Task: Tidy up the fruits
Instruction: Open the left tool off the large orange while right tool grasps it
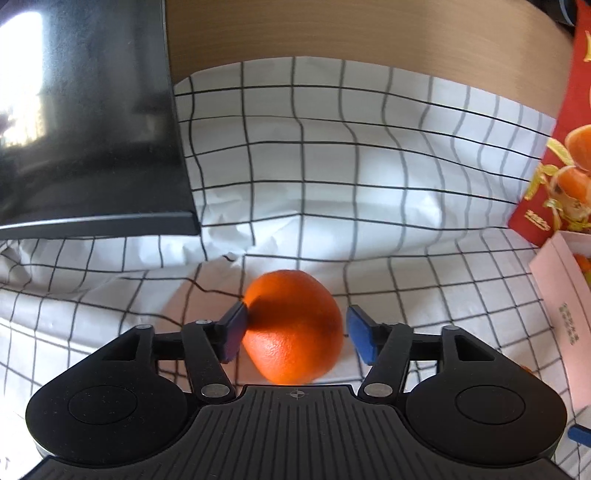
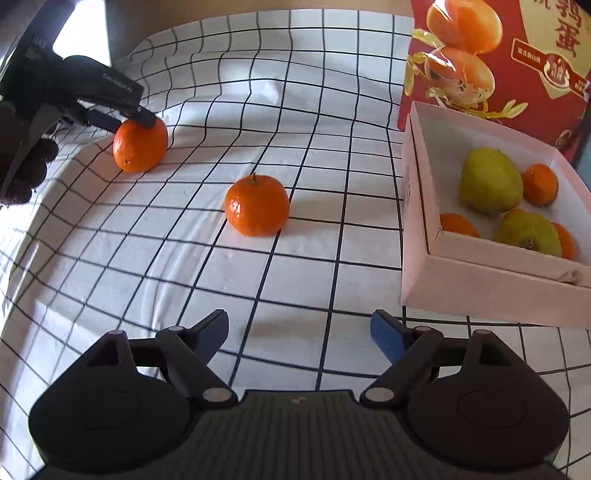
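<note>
An orange (image 1: pixel 295 328) lies on the checked cloth between the jaws of my left gripper (image 1: pixel 297 317). The left pad (image 1: pixel 236 332) touches its skin and the right pad (image 1: pixel 360 334) stands a little off it, so the gripper is open. The right wrist view shows that same orange (image 2: pixel 140 146) at the far left under the left gripper (image 2: pixel 138 116). A stemmed tangerine (image 2: pixel 257 206) sits mid-cloth, ahead of my right gripper (image 2: pixel 297 336), which is open with nothing in it. The pink box (image 2: pixel 417 206) at the right holds two green pears (image 2: pixel 489 181) and several small oranges.
A black screen (image 1: pixel 88 122) stands at the left edge of the cloth (image 1: pixel 332 166). A red printed carton (image 2: pixel 517 62) rises behind the pink box (image 1: pixel 554 266). A wooden panel (image 1: pixel 332 29) runs along the back. A gloved hand (image 2: pixel 26 173) holds the left gripper.
</note>
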`<state>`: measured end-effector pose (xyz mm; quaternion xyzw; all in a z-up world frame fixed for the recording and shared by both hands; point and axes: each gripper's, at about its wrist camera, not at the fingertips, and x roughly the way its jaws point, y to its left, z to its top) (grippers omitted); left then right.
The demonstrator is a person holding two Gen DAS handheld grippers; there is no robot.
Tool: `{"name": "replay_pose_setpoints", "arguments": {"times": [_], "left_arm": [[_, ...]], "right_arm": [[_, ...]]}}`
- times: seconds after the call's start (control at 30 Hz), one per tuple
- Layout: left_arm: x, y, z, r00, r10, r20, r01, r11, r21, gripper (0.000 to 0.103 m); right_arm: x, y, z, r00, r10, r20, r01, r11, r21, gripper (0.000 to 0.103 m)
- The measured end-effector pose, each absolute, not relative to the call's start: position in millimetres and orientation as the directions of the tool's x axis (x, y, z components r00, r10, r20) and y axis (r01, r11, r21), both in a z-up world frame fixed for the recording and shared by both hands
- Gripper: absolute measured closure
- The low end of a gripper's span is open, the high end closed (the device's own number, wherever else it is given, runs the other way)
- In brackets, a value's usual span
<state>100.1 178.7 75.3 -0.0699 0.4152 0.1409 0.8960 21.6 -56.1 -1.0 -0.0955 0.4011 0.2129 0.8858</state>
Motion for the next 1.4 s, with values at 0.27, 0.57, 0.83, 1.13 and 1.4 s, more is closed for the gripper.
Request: {"name": "replay_pose_setpoints", "arguments": {"times": [0.27,0.57,0.83,1.13,1.4], "left_arm": [[79,170,88,0.669,0.045,-0.742,-0.269,0.945,-0.185,0.039],[66,153,94,0.684,0.065,-0.727,-0.257,0.954,-0.156,0.041],[47,173,88,0.680,0.069,-0.730,-0.298,0.936,-0.189,0.041],[-10,198,75,0.627,0.160,-0.762,-0.413,0.898,-0.152,0.041],[-66,205,69,0.587,0.153,-0.795,-0.451,0.877,-0.165,0.041]], "right_arm": [[20,-53,-5,0.593,0.303,-0.746,-0.469,0.883,-0.014,0.004],[19,-52,-6,0.585,0.305,-0.751,-0.477,0.879,-0.014,0.000],[23,-46,-6,0.564,0.316,-0.763,-0.509,0.860,-0.021,0.000],[47,38,51,0.578,0.450,-0.680,-0.665,0.743,-0.074,0.009],[135,142,33,0.557,0.402,-0.727,-0.647,0.759,-0.076,0.009]]}}
